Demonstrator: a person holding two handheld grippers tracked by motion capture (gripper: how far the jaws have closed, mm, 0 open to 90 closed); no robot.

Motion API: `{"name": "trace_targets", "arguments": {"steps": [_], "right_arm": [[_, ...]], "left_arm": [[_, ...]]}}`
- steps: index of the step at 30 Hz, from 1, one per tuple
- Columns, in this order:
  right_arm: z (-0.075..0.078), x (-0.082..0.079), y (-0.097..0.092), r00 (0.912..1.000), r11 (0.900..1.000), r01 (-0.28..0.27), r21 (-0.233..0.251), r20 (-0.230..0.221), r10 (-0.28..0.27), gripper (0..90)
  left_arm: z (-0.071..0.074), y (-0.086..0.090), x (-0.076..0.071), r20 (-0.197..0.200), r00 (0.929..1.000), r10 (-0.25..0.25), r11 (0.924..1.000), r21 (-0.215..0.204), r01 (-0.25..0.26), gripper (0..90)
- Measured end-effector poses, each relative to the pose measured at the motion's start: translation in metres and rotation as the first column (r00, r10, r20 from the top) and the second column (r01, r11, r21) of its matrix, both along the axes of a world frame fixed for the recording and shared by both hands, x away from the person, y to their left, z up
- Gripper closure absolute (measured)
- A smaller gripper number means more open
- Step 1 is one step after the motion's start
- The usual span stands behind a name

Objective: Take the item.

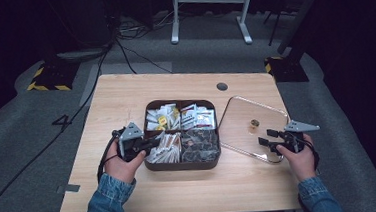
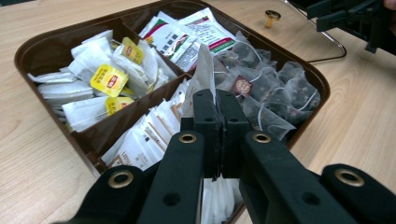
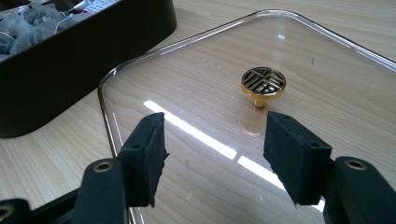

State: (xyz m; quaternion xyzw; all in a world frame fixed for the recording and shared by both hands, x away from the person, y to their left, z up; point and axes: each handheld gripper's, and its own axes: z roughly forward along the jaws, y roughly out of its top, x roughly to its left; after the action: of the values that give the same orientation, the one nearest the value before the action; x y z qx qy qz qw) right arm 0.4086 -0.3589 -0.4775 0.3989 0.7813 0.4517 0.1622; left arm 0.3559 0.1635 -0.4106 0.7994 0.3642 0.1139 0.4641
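- Left gripper (image 1: 151,143): held by the person's left hand (image 1: 122,163) at the left edge of the tray. In the left gripper view the jaws are pressed together on a white sachet (image 2: 204,70), which stands upright above the near-left compartment.
- Brown four-compartment tray (image 1: 184,164): set at the centre of the wooden table (image 1: 125,95).
  - Far-left compartment: white tea bags with yellow tags (image 2: 109,79).
  - Far-right compartment: printed white packets (image 2: 187,35).
  - Near-left compartment: white stick sachets (image 2: 142,137).
  - Near-right compartment: translucent mesh tea bags (image 2: 275,91).
- Clear lid (image 1: 237,127): lies flat on the table just right of the tray, with its gold knob (image 3: 263,84) pointing up.
- Right gripper (image 1: 266,137): held by the right hand (image 1: 300,161) over the lid's near edge. Jaws spread wide, nothing between them; the knob lies ahead of the jaws, apart from them.
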Motion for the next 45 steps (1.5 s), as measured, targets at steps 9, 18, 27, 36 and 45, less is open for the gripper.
{"name": "trace_targets", "arguments": {"steps": [9,18,27,36,45], "right_arm": [[-0.001,0.000,0.000,1.0000,1.0000,0.003,-0.003,-0.003,-0.003,39.7],[-0.002,0.000,-0.001,0.9999,1.0000,0.009,-0.004,-0.013,-0.009,39.6],[-0.002,0.000,-0.001,1.0000,1.0000,0.008,-0.004,-0.001,-0.008,39.6],[-0.001,0.000,-0.001,1.0000,1.0000,0.009,-0.003,-0.003,-0.009,39.6],[-0.001,0.000,-0.002,0.9999,0.9999,0.010,0.000,0.004,-0.010,39.6]], "left_arm": [[0.010,-0.020,-0.012,0.006,0.9966,-0.082,0.9966,0.006,0.082,88.4],[0.019,-0.057,-0.034,0.006,0.9734,-0.229,0.9734,0.004,0.229,88.3],[0.013,-0.084,-0.048,-0.031,0.9397,-0.341,0.9402,-0.007,0.341,88.3],[-0.007,-0.102,-0.051,-0.081,0.9203,-0.383,0.9232,0.007,0.384,88.2],[-0.024,-0.107,-0.047,-0.106,0.9241,-0.367,0.9272,0.038,0.373,88.0]]}}
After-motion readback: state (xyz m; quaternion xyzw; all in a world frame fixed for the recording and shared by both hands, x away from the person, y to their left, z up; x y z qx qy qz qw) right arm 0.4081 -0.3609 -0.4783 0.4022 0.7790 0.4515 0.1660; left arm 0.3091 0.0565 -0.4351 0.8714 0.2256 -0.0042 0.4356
